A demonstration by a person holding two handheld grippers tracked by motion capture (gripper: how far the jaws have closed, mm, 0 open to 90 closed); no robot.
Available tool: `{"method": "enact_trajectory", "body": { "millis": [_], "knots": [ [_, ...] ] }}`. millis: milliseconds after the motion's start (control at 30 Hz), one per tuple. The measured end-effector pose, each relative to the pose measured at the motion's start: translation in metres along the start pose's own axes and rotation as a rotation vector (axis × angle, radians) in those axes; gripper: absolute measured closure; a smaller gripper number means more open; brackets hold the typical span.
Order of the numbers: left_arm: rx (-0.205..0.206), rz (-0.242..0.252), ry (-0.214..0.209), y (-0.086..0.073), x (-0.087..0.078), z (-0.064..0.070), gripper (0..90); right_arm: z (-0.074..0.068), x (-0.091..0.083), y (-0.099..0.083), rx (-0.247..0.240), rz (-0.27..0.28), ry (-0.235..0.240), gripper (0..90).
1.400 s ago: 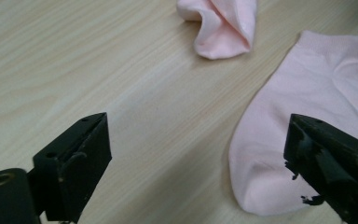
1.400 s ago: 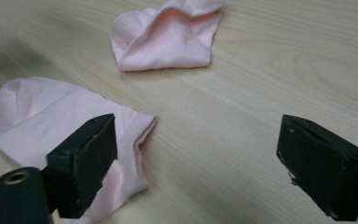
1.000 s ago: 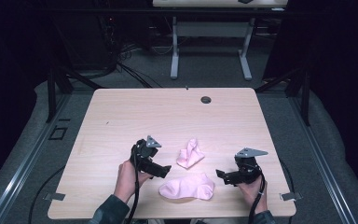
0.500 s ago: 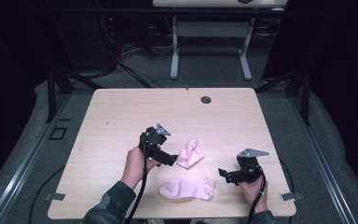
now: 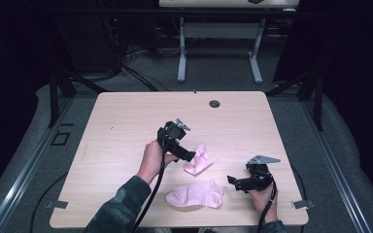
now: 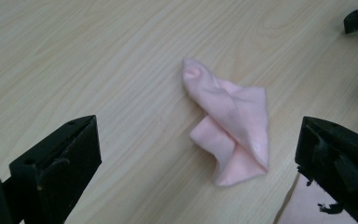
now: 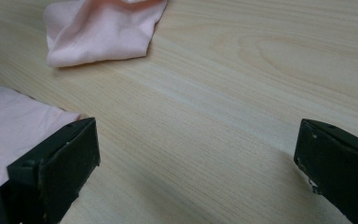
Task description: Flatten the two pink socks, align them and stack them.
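Two pink socks lie on the wooden table (image 5: 126, 126). A crumpled sock (image 5: 198, 160) (image 6: 230, 123) (image 7: 100, 28) rests near the middle. A flat sock (image 5: 195, 195) (image 7: 14, 126) lies by the front edge. My left gripper (image 5: 190, 157) is open just left of the crumpled sock, jaws wide with that sock between and beyond them in the left gripper view (image 6: 198, 182). My right gripper (image 5: 232, 183) is open to the right of the flat sock, nothing between its jaws (image 7: 196, 177).
A small dark round hole (image 5: 214, 104) sits near the table's far edge. Bare wood spreads across the left and back of the table. Beyond it are table legs (image 5: 181, 53) and cables on the floor.
My left gripper has moved forward and right, from beside the flat sock up to the crumpled sock. The right gripper has barely shifted. Both socks lie where they were.
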State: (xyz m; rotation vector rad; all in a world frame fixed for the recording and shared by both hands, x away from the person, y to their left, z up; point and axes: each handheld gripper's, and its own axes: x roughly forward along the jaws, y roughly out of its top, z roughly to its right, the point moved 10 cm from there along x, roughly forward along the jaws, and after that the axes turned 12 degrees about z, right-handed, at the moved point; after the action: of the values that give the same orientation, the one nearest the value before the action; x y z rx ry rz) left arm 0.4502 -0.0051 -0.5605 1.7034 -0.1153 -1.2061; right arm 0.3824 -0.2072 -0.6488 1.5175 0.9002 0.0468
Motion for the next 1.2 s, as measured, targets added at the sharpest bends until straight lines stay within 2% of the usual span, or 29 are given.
{"method": "enact_trajectory", "body": {
  "millis": [133, 267, 300, 400, 433, 500, 533, 667, 900, 1067, 1200],
  "knots": [
    [-0.005, -0.027, 0.004, 0.009, 0.018, -0.006, 0.4, 0.0, 0.0, 0.0, -0.011, 0.009, -0.007, 0.2],
    [-0.022, -0.076, -0.017, 0.011, 0.043, -0.009, 4.2, 0.0, 0.0, 0.001, -0.005, 0.021, -0.01, 0.2],
    [-0.037, -0.083, -0.025, 0.012, 0.051, -0.007, 5.2, 0.0, 0.0, 0.001, -0.006, 0.024, -0.011, 0.3],
    [-0.036, -0.117, -0.046, 0.011, 0.066, -0.001, 14.5, -0.001, -0.001, 0.001, -0.011, 0.023, -0.01, 0.8],
    [-0.03, -0.129, -0.046, 0.01, 0.072, 0.002, 15.1, 0.0, -0.001, 0.001, -0.018, 0.018, -0.016, 1.0],
    [-0.01, -0.163, -0.049, 0.007, 0.08, 0.007, 22.5, 0.0, 0.0, 0.0, -0.019, 0.016, -0.022, 1.1],
    [0.002, -0.176, -0.035, 0.006, 0.083, 0.009, 24.3, 0.0, 0.0, 0.0, -0.019, 0.015, -0.021, 1.2],
    [0.044, -0.228, -0.025, -0.001, 0.091, 0.014, 35.4, 0.0, 0.0, 0.0, -0.017, 0.018, -0.023, 1.5],
    [0.059, -0.276, -0.022, -0.009, 0.096, 0.015, 61.7, 0.0, 0.0, 0.0, -0.02, 0.016, -0.022, 2.5],
    [0.068, -0.28, -0.03, -0.015, 0.1, 0.016, 81.0, 0.0, 0.001, 0.0, -0.024, 0.006, -0.026, 2.6],
    [0.061, -0.247, -0.032, -0.012, 0.099, 0.016, 85.9, 0.0, 0.0, 0.0, -0.025, 0.014, -0.022, 3.8]
  ]
}}
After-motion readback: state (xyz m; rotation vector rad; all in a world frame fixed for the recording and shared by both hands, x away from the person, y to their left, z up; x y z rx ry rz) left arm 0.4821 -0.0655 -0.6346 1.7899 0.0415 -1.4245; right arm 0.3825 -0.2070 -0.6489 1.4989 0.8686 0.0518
